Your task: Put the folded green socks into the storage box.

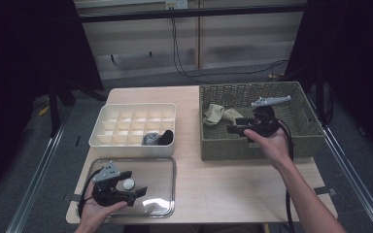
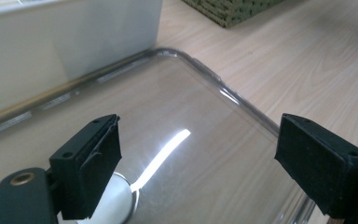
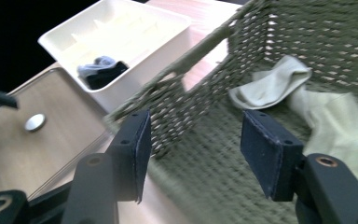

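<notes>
The right claw (image 1: 234, 125) hangs inside the woven basket (image 1: 301, 141), held in the person's right hand (image 1: 270, 141), with its jaws spread wide and nothing between them. In the right gripper view the pale sock (image 3: 303, 93) lies crumpled on the basket floor just past the jaws, toward one o'clock, untouched. In the high view that sock (image 1: 219, 115) sits in the basket's near-left part, just to the nine o'clock side of the claw.

The left claw (image 1: 137, 192) hovers over the clear plastic lid (image 1: 162, 204) at the tabletop's near-left corner, gripped by the left hand (image 1: 97, 209). Its jaws stand wide apart and empty; the left gripper view shows the lid (image 2: 177, 102) beneath them, bare and glossy with a streak of glare. A small white round knob (image 1: 128, 184) on the lid lies just beside the claw.

At twelve o'clock from the lid stands the white divided organizer box (image 1: 108, 141), its long side close against the lid's far edge. One near-right cell holds a dark and grey bundle of socks (image 1: 158, 138); the other cells look unfilled. The basket's woven front wall rises between the organizer and the pale sock. The wooden tabletop (image 1: 233, 184) carries the lot, and a black cable (image 1: 287, 194) trails along the right forearm.
</notes>
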Action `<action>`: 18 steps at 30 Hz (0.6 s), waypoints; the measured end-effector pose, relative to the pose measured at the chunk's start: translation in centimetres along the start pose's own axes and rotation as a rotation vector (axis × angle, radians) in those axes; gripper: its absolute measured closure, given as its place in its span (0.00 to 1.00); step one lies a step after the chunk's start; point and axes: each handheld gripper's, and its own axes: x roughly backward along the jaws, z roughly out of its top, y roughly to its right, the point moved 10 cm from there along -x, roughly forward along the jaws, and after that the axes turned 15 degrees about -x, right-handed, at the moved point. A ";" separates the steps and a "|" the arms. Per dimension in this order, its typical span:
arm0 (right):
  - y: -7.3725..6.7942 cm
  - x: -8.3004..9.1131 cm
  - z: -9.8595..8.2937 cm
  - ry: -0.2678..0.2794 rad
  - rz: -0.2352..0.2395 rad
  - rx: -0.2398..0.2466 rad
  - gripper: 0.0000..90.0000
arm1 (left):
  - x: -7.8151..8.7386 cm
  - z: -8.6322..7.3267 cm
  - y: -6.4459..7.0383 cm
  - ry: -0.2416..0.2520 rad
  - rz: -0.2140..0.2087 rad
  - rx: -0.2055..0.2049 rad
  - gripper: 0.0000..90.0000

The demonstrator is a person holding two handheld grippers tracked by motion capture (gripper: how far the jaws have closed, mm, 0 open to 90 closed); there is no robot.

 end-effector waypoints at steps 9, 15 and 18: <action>2.5 -1.1 2.3 -0.041 -0.049 -0.003 0.50 | -0.1 -0.4 0.5 -0.012 -0.006 0.006 0.13; 4.7 -2.8 3.2 -0.091 -0.091 -0.002 0.55 | -0.1 -0.6 0.4 -0.021 -0.002 0.018 0.13; 5.8 -3.7 3.5 -0.115 -0.107 -0.008 0.59 | -0.5 -0.7 0.6 -0.035 -0.008 0.012 0.12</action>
